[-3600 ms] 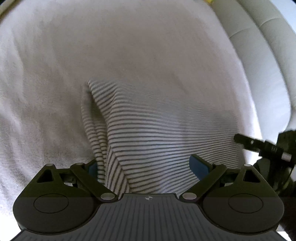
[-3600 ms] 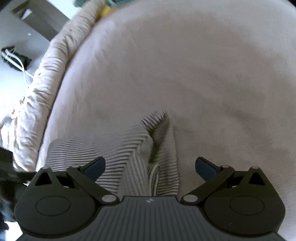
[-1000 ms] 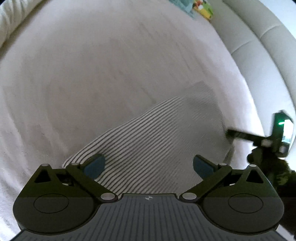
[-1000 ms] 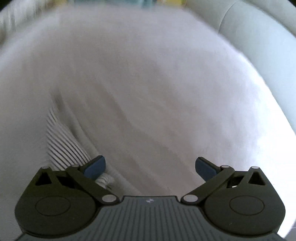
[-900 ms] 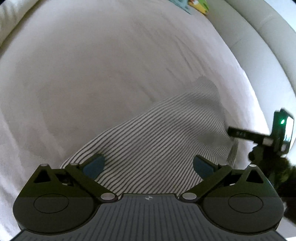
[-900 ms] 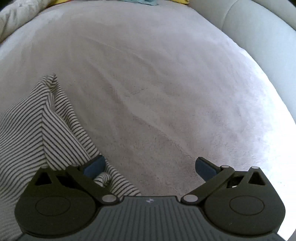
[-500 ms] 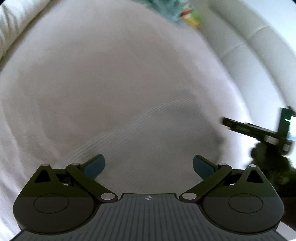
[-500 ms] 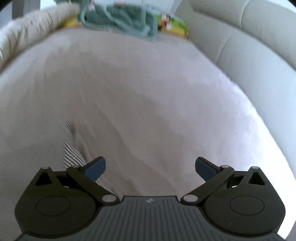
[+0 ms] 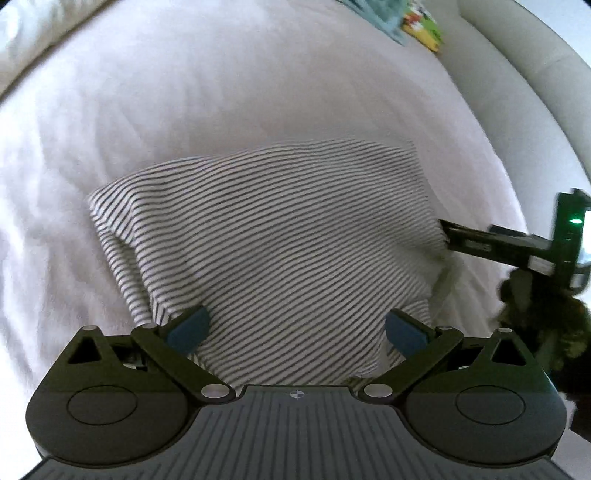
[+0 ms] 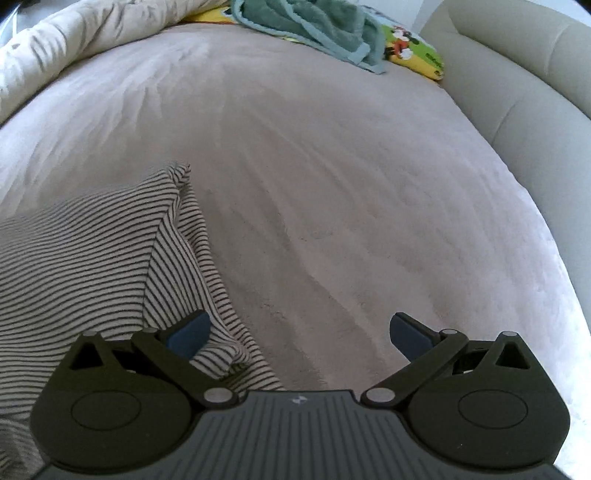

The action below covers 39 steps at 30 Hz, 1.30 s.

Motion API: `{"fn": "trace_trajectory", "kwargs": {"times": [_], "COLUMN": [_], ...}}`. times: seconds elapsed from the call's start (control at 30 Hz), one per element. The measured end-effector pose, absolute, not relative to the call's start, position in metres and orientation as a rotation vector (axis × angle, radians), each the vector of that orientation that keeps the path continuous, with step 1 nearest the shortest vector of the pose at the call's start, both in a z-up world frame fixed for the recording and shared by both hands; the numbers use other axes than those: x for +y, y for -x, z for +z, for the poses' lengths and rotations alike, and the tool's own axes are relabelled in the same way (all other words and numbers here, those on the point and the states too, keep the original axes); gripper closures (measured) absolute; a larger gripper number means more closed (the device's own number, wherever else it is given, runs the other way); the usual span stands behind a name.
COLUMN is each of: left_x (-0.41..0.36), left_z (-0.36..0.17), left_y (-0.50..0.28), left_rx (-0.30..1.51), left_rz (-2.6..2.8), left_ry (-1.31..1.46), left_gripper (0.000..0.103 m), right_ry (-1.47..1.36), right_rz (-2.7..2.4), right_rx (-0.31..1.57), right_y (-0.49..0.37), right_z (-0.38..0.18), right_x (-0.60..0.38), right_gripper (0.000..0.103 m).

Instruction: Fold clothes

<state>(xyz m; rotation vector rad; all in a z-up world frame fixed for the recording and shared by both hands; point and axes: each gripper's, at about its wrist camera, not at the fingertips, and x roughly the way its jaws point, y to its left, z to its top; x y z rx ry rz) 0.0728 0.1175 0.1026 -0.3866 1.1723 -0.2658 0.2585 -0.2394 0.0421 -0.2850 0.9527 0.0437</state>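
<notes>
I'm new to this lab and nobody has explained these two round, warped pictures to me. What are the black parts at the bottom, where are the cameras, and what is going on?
No robot here: a person holds a two-finger tool in each hand. Each tool carries a wide-angle camera looking forward along its fingers, hence the warping. The black parts are the tools themselves.

One picture is from the left gripper, the other from the right gripper. Both have their jaws spread wide and hold nothing.

Below them a striped garment, partly folded, lies on a pale bed cover. The left view also shows the other tool at its right edge. At the far end of the bed lie a green towel and a bright cartoon-print item. A padded headboard runs alongside.
</notes>
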Motion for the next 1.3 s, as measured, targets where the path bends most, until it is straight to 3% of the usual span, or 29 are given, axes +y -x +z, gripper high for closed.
{"fn": "trace_trajectory", "kwargs": {"times": [0.2,0.4,0.43,0.5,0.53,0.57,0.63,0.73,0.87,1.17,1.3], "left_x": [0.113,0.121,0.125,0.131,0.133,0.131,0.126,0.130,0.123,0.104,0.100], "left_z": [0.121,0.132,0.129,0.123,0.120,0.117,0.112,0.111,0.108,0.093,0.123], "left_y": [-0.043,-0.032,-0.032,-0.033,-0.034,-0.035,-0.039,-0.040,-0.041,-0.028,-0.013], "left_rx": [1.139,1.117,1.129,1.142,1.142,1.145,1.150,1.145,1.137,1.086,0.922], "left_rz": [-0.094,0.126,0.155,0.185,0.186,0.178,0.160,0.143,0.127,-0.031,-0.163], "left_ry": [0.430,0.495,0.504,0.520,0.528,0.529,0.531,0.532,0.529,0.728,0.743], "left_gripper": [0.000,0.000,0.000,0.002,0.008,0.025,0.025,0.023,0.020,0.020,0.017], "right_ry": [0.251,0.245,0.258,0.276,0.269,0.262,0.266,0.305,0.304,0.291,0.294], "right_rz": [0.150,0.417,0.460,0.506,0.527,0.550,0.581,0.582,0.534,0.508,0.515], "right_rx": [0.902,0.814,0.804,0.840,0.869,0.892,0.929,0.980,0.992,1.053,1.048], "right_y": [-0.266,-0.230,-0.226,-0.224,-0.228,-0.222,-0.216,-0.217,-0.216,-0.223,-0.227], "right_z": [0.080,0.086,0.082,0.070,0.065,0.063,0.058,0.044,0.038,0.031,0.027], "right_x": [-0.270,-0.228,-0.218,-0.204,-0.200,-0.196,-0.189,-0.185,-0.186,-0.180,-0.175], "right_gripper": [0.000,0.000,0.002,0.015,0.019,0.024,0.025,0.022,0.000,0.000,0.000]}}
